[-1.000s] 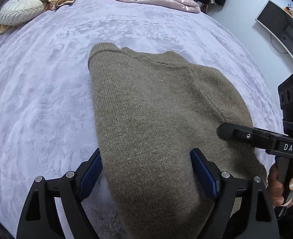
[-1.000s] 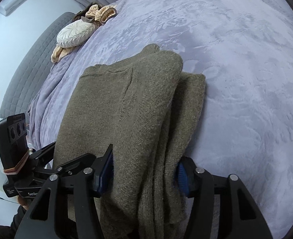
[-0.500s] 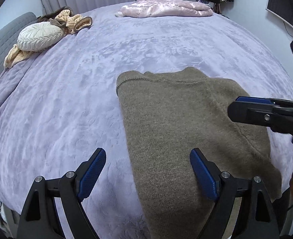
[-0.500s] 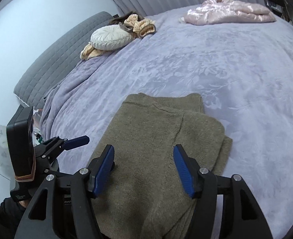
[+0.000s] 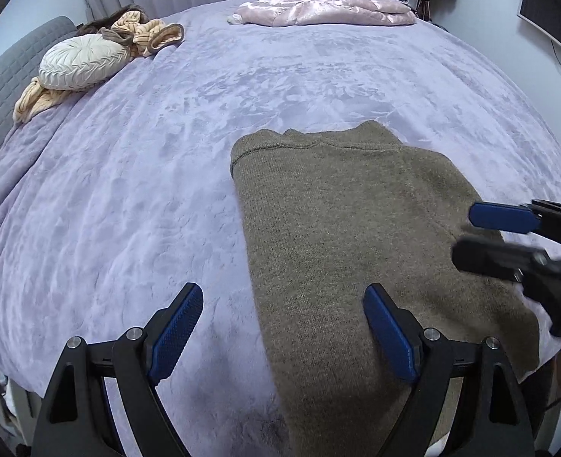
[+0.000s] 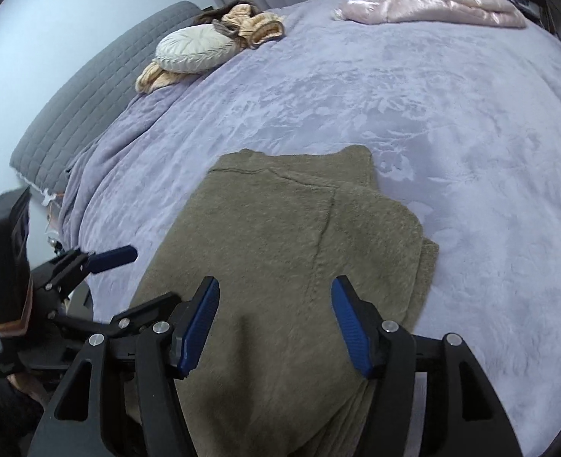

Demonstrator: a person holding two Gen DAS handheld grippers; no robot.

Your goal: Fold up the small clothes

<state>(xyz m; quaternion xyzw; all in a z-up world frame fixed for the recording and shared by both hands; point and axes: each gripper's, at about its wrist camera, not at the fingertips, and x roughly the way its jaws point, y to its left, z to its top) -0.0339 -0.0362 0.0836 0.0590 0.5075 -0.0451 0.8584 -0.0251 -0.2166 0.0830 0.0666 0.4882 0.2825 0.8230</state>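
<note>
Near the front edge of the lavender bedspread (image 5: 158,198) lay an olive knit sweater (image 5: 341,236), already folded lengthwise into a narrow stack with its ribbed neckline pointing toward the middle of the bed. Layered edges showed along its right side in the right wrist view (at least one side had plainly been turned in), so the long folds looked done. What seemed left was a crosswise fold bringing the near end toward the neckline, then setting the piece aside. The left gripper (image 5: 284,333) hung above the sweater's near left edge, its blue pads spread wide and holding nothing. The right gripper (image 6: 276,320) hovered over the sweater's near middle, likewise wide apart and empty. Neither tool visibly touched the knit. A pink garment (image 5: 326,9) lay well apart at the far side.
</note>
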